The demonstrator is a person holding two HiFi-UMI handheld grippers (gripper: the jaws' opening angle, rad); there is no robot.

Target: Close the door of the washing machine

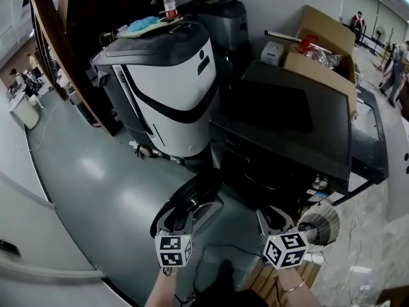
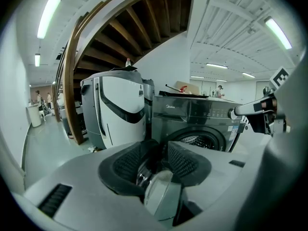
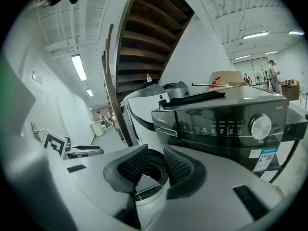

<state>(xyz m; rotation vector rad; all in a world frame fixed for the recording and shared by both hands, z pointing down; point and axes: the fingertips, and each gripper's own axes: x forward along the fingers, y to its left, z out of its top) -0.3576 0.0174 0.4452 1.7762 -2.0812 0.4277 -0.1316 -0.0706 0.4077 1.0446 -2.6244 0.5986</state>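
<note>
Presumably for a push rather than a grip, the left gripper (image 1: 189, 218) and right gripper (image 1: 274, 221) are held part-open, clamping nothing, at lower centre, near the round door (image 1: 192, 194), which is swung out from the dark washing machine (image 1: 281, 126) at centre right.

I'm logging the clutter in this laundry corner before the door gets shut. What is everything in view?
washing machine: one, dark grey, centre right
door: one, round, dark, standing open at the washer's front
white appliance: one, white with black trim, left of the washer
bottle: one, clear with red cap, on top of the white appliance
cloth: one, blue, beside the bottle
cardboard box: one, brown, behind the washer
staircase: one, brown wood, overhead behind
people: at least two, far background
left gripper: grey, fingers apart, over the open door
right gripper: grey, fingers apart, before the washer's front
</note>
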